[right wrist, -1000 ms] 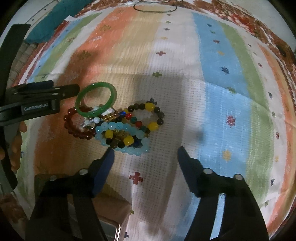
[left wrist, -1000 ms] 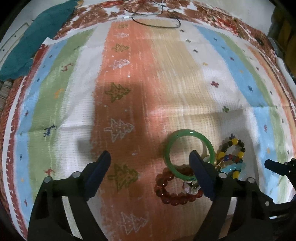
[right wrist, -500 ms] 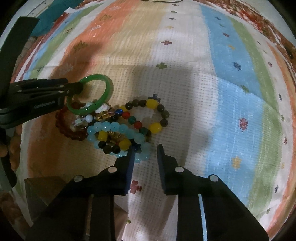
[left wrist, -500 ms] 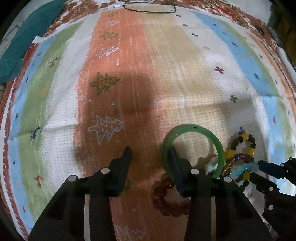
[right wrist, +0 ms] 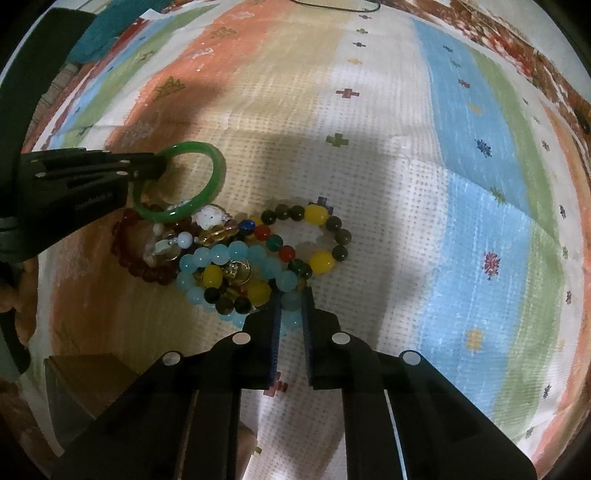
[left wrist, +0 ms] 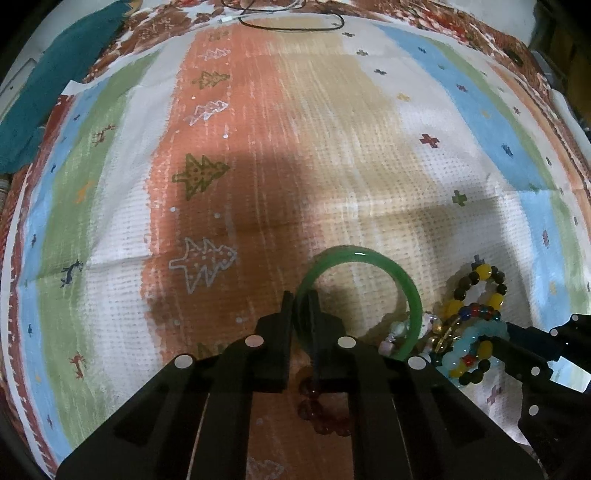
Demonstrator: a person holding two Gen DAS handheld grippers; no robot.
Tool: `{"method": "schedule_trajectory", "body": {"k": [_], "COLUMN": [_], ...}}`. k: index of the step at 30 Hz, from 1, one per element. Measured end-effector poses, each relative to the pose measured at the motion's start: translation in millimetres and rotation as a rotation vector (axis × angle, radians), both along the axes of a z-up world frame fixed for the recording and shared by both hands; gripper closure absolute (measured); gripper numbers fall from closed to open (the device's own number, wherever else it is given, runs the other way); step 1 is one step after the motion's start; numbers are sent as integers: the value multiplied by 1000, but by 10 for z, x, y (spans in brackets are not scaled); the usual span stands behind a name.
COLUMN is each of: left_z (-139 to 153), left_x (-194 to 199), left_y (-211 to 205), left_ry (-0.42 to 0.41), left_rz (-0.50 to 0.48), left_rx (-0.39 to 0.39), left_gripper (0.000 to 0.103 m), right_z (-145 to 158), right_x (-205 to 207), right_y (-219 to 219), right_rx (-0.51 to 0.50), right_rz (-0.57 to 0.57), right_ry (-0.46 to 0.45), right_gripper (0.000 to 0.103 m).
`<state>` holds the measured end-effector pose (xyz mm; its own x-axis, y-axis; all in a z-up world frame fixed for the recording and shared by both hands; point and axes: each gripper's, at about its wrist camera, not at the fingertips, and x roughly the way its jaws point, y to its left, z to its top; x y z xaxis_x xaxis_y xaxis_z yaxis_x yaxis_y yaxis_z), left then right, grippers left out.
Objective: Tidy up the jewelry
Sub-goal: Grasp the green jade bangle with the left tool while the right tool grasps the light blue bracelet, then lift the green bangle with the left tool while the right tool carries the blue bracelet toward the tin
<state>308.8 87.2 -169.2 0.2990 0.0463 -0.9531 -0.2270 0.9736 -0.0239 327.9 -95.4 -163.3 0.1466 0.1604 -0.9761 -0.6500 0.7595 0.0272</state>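
A pile of bracelets lies on the striped cloth (left wrist: 332, 147). My left gripper (left wrist: 299, 302) is shut on the left side of the green bangle (left wrist: 369, 254), whose band sits pinched between the two pads. In the right wrist view the same grip shows at the left gripper (right wrist: 159, 166) on the green bangle (right wrist: 218, 173). My right gripper (right wrist: 291, 299) is shut on a bead of the light blue bead bracelet (right wrist: 221, 254). A dark red bead bracelet (right wrist: 129, 254) and a yellow-and-dark bead bracelet (right wrist: 317, 214) lie tangled with them.
A teal cloth (left wrist: 55, 85) lies at the far left and a black cable (left wrist: 288, 26) at the far edge. A brown box (right wrist: 88, 380) sits near the bottom left. A person's hand (right wrist: 11, 295) holds the left gripper.
Both grippers came in over the pile and went from wide open to shut, the left onto the green bangle's band, the right onto the light blue bracelet.
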Motion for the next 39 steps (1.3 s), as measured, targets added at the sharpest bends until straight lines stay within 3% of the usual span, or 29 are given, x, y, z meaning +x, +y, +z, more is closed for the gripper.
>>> {"method": "schedule_trajectory", "body": {"k": [15,31,39], "left_z": [571,923,1084], "left_x": [-372,-712,-920], "left_y": [-29,-204,-267], "left_ry": [-91,-152,-194], "left_rz": [31,31,28], "left_rx": [15,41,29], "left_gripper": [95,95,95], "right_z": [565,889,994], "right_x": [-198,-324,-400], "right_y": [-125,-263,-366], "right_rx": [113,153,180], "right_rz": [0,-44,-79], "right_ry": [-91,-209,-222], "right_gripper": [91,91,91]}}
